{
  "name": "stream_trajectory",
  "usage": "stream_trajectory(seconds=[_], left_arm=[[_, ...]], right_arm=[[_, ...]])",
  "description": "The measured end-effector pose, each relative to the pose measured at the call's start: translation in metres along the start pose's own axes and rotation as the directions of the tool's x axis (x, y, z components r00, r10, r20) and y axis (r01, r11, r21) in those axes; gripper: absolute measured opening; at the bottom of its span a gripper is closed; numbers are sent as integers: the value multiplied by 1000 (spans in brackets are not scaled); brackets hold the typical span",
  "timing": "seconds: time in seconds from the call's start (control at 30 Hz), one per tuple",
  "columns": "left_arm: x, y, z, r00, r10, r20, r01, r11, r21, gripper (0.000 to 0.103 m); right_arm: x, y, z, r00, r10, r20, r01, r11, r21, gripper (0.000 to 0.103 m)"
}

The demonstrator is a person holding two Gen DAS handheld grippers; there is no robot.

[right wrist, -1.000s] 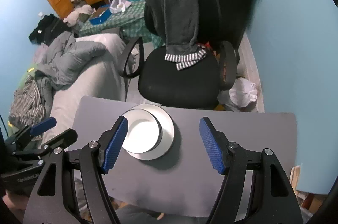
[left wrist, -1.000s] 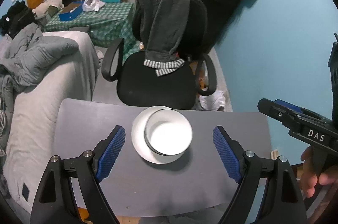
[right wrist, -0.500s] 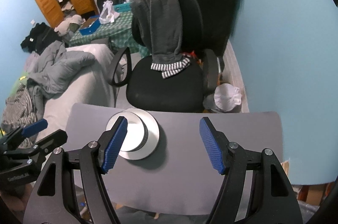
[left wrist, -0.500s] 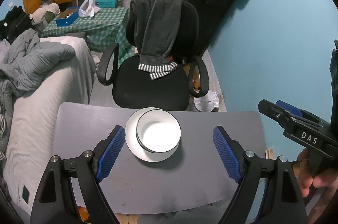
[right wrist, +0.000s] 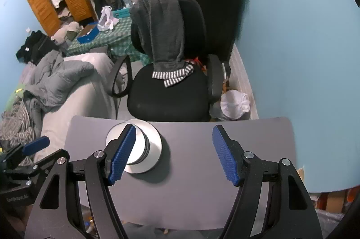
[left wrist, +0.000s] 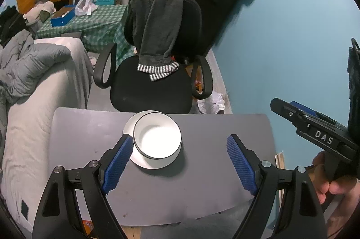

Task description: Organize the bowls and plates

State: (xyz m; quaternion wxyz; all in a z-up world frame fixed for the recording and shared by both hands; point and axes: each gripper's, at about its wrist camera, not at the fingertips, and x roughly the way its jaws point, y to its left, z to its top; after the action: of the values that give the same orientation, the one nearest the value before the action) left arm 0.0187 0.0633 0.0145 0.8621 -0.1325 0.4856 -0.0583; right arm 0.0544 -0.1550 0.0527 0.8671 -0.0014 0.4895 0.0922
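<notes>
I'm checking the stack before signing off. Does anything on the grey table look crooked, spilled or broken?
Only slightly: the bowl sits off-centre on the plate, shifted toward the chair side. Nothing is spilled or visibly chipped, and the table looks fine.

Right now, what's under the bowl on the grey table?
A white plate sits under the white bowl, its rim showing around the bowl's left and front on the grey table. The plate's centre is covered by the bowl, so anything there can't be seen.
</notes>
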Motion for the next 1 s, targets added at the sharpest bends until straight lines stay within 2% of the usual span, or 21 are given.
stream_trajectory(seconds=[1.0], left_arm=[[-6, -1, -3, 1000, 22, 18, -21, 999, -29, 86]], right_arm=[[2, 10, 3, 1000, 20, -5, -20, 1000, -13, 70]])
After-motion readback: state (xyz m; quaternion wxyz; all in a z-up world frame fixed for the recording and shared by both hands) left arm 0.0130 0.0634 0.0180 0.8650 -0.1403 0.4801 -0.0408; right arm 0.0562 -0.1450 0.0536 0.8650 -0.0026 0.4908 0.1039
